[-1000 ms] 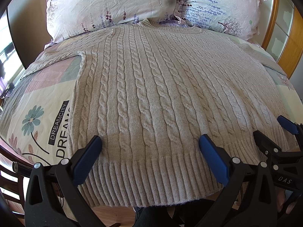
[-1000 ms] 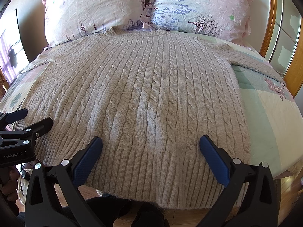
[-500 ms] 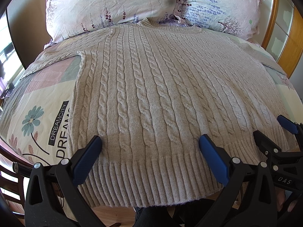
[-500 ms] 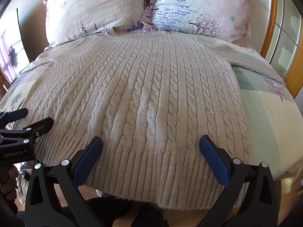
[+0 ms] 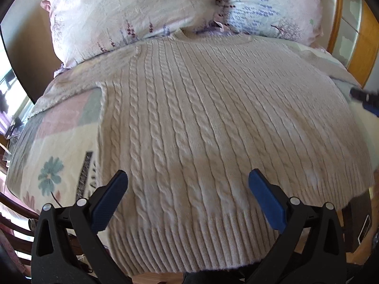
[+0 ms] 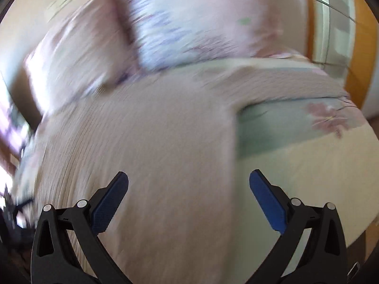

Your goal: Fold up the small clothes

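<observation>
A beige cable-knit sweater [image 5: 201,123] lies flat on the bed, collar toward the pillows and ribbed hem at the near edge. My left gripper [image 5: 187,189] is open and empty just above the hem. My right gripper [image 6: 188,189] is open and empty above the sweater's [image 6: 146,146] right side edge; its view is blurred by motion. The right gripper also shows at the right edge of the left wrist view [image 5: 366,99], beside the sweater's right sleeve. The right sleeve [image 6: 284,87] stretches out to the right.
Two floral pillows [image 5: 132,16] [image 5: 267,7] lie at the head of the bed. The patterned bedspread [image 5: 59,146] shows on both sides of the sweater [image 6: 296,165]. A wooden frame [image 5: 355,54] stands at the right. The bed's near edge runs just under the hem.
My right gripper has swung quickly forward and to the right, from the hem to the sweater's right side. My left gripper has moved slightly forward over the hem. Both stay open.
</observation>
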Motion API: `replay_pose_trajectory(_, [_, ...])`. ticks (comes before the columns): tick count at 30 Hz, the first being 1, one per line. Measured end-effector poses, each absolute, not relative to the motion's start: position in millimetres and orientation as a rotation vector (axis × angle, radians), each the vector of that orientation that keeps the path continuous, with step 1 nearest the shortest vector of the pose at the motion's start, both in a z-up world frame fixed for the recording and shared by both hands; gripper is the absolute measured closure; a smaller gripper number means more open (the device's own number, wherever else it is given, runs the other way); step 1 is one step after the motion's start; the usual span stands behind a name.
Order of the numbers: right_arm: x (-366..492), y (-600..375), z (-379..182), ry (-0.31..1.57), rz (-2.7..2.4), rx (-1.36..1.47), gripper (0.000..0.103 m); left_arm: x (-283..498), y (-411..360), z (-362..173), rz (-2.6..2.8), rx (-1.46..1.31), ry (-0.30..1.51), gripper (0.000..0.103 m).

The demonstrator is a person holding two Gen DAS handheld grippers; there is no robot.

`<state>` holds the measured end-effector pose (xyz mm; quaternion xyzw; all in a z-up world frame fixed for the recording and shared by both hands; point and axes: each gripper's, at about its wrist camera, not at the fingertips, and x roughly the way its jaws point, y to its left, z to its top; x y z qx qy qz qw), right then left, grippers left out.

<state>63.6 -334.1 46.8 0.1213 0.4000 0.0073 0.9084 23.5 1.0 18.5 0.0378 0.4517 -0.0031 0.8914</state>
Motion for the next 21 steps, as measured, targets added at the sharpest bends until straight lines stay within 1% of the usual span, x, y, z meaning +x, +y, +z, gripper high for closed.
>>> replay_pose_trajectory(1, [85.5,-374.0,52.4,0.808,-0.053,0.329,0.001,28.4,6.2,22.6,-0.013,0.037,0.941,0.002])
replay_pose_trajectory(2, [99.6,-400.6,54.3,0.801,-0.098,0.382,0.007,35.2,14.7,27.3,-0.022,-0.033,0.943,0.002])
replay_pose_trajectory(3, [110.5,-422.6,55.0,0.797,-0.136,0.428,0.019,41.3,23.4,31.3,-0.025,-0.098,0.943,0.002])
replay_pose_trajectory(6, [151.2,-515.5,45.5,0.797,-0.285,0.653,0.034,57.5,49.7,40.6,-0.019,-0.296,0.919,0.002])
replay_pose_trajectory(7, [160.9,-544.6,39.2,0.795,-0.336,0.736,0.037,60.8,56.7,43.4,-0.002,-0.340,0.901,0.002])
replay_pose_trajectory(8, [168.4,-572.5,31.1,0.787,-0.381,0.825,0.037,63.8,63.1,46.9,0.018,-0.367,0.882,0.002])
replay_pose_trajectory(9, [173.4,-596.1,21.4,0.785,-0.426,0.902,0.040,65.3,66.6,49.7,0.029,-0.373,0.869,0.002])
replay_pose_trajectory(11, [180.0,-621.2,9.7,0.786,-0.485,0.986,0.044,68.2,73.1,56.8,0.044,-0.366,0.836,0.002])
replay_pose_trajectory(12, [184.9,-634.7,2.8,0.790,-0.517,1.018,0.049,68.6,76.8,60.3,0.058,-0.361,0.822,0.002])
replay_pose_trajectory(14, [191.4,-646.9,-2.2,0.782,-0.538,1.018,0.058,73.7,84.8,64.2,0.096,-0.351,0.820,0.002])
replay_pose_trajectory(15, [195.1,-648.9,-2.6,0.786,-0.550,1.000,0.066,76.2,89.8,64.5,0.106,-0.354,0.825,0.002])
replay_pose_trajectory(16, [197.5,-648.5,-4.0,0.791,-0.562,0.981,0.071,77.5,96.1,64.5,0.118,-0.361,0.829,0.002])
replay_pose_trajectory(18, [205.3,-654.8,-5.8,0.795,-0.583,0.962,0.094,76.8,113.3,65.2,0.129,-0.397,0.819,0.002])
replay_pose_trajectory(21, [213.0,-655.3,-0.7,0.781,-0.599,0.913,0.096,76.0,146.7,65.2,0.224,-0.477,0.821,0.002])
